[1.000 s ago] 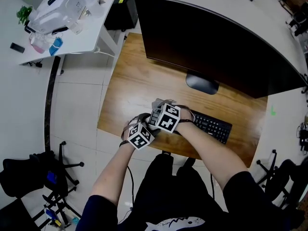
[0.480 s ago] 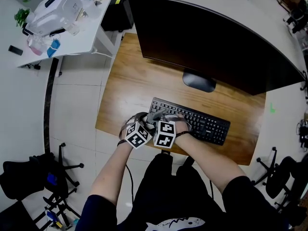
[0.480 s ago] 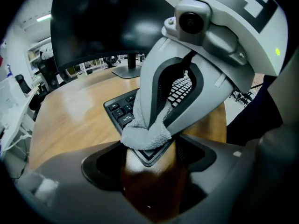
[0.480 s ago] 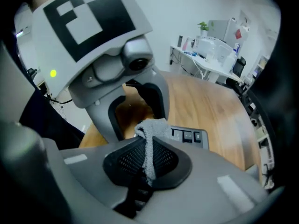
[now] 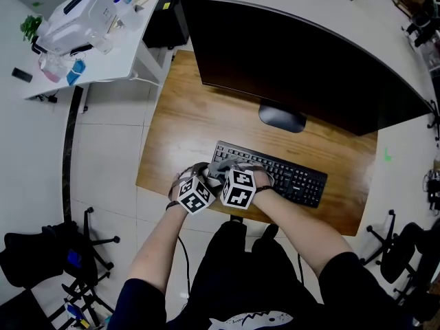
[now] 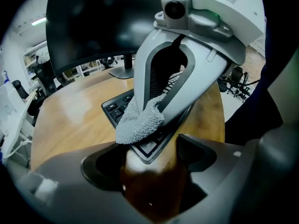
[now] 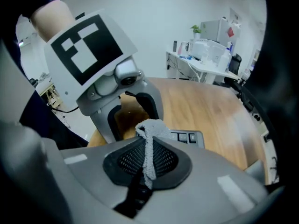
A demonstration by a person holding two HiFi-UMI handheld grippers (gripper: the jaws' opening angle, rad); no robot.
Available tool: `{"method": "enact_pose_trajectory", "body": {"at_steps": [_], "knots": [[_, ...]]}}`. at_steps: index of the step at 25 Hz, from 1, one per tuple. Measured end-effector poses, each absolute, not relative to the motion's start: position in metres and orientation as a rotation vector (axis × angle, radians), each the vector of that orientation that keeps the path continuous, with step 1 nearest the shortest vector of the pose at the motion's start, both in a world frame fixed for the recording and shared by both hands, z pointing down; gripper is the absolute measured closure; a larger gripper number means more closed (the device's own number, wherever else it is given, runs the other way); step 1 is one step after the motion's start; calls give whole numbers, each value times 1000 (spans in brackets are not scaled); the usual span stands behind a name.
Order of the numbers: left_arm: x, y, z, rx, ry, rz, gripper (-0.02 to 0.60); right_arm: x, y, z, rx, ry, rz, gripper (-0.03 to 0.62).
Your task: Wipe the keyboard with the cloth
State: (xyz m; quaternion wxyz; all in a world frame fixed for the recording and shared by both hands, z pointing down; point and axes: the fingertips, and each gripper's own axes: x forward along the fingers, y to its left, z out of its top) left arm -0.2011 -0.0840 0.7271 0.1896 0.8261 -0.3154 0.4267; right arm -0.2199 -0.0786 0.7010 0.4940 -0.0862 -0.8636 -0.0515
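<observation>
Wiping under way | right gripper (image 7: 147,164) jaws pinch cloth (image 7: 152,129) at keyboard (image 5: 295,177) left end | left gripper (image 6: 149,171) jaws apart, empty, beside that corner | keys to the right apparently left to wipe.

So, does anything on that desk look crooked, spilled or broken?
Nothing stands out. The keyboard lies roughly square to the desk edge, in front of the monitor. The cloth is simply pinched in the jaws of the right gripper. No spill shows.
</observation>
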Motion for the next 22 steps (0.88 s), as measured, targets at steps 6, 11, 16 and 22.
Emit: {"method": "enact_pose_trajectory", "body": {"at_steps": [6, 11, 16, 22], "knots": [[-202, -83, 728, 2354, -900, 1191, 222, -223, -67, 717, -282, -2051, -187, 565], [-203, -82, 728, 2354, -890, 1190, 222, -202, -63, 718, -279, -2044, -201, 565], [-202, -84, 729, 2332, -881, 1219, 221, -168, -57, 721, -239, -2033, -185, 565], [-201, -83, 729, 2316, -874, 1238, 221, -110, -61, 721, -160, -2022, -130, 565]]}}
